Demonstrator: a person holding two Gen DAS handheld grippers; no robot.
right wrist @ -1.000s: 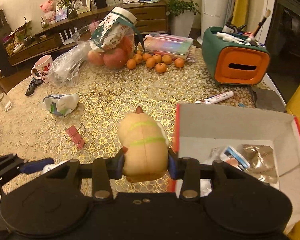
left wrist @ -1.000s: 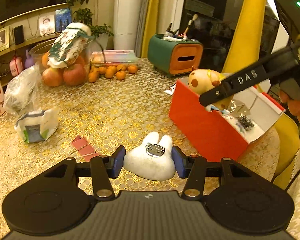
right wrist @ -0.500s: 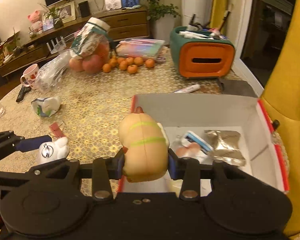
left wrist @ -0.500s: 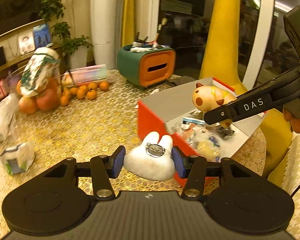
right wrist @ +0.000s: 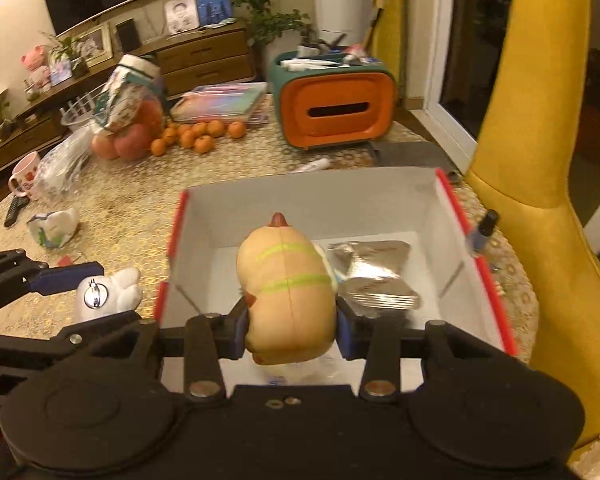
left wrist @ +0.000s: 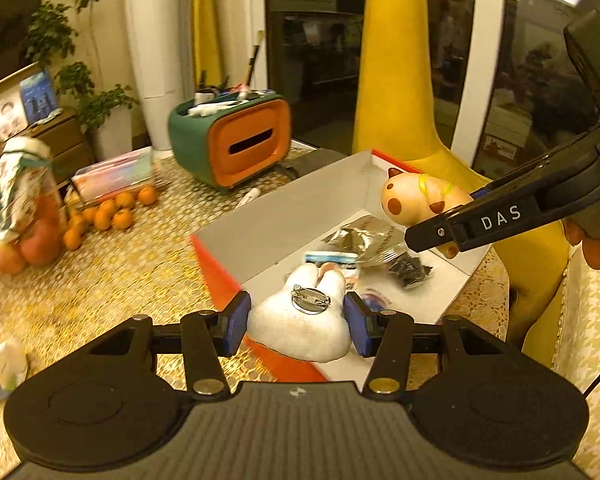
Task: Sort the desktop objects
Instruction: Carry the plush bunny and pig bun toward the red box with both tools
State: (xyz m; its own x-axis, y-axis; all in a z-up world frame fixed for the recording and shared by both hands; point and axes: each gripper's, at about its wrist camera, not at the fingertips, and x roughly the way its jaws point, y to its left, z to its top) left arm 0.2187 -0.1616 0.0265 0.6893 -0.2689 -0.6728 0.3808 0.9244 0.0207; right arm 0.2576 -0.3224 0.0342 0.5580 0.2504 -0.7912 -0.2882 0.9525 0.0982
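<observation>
My left gripper [left wrist: 296, 322] is shut on a white plush rabbit brooch [left wrist: 302, 326] with a metal pin on its back, held over the near left edge of the red box [left wrist: 220, 276]. It also shows in the right wrist view [right wrist: 108, 294], just left of the box wall [right wrist: 172, 240]. My right gripper [right wrist: 290, 326] is shut on a tan spotted cat toy [right wrist: 288, 296] with green stripes, held above the box's white inside. The cat toy shows in the left wrist view [left wrist: 416, 200] too. The box holds a foil packet [right wrist: 376, 276] and small items.
An orange and green organizer [right wrist: 332, 100] stands behind the box. Several oranges [right wrist: 196, 138], apples and a snack bag lie at the back left. A yellow chair [right wrist: 540, 160] stands right of the table. A nail polish bottle [right wrist: 482, 234] sits by the box's right wall.
Both grippers have moved right toward the box with their toys. The cat toy is now over the box's inside and the rabbit brooch is at its left edge.
</observation>
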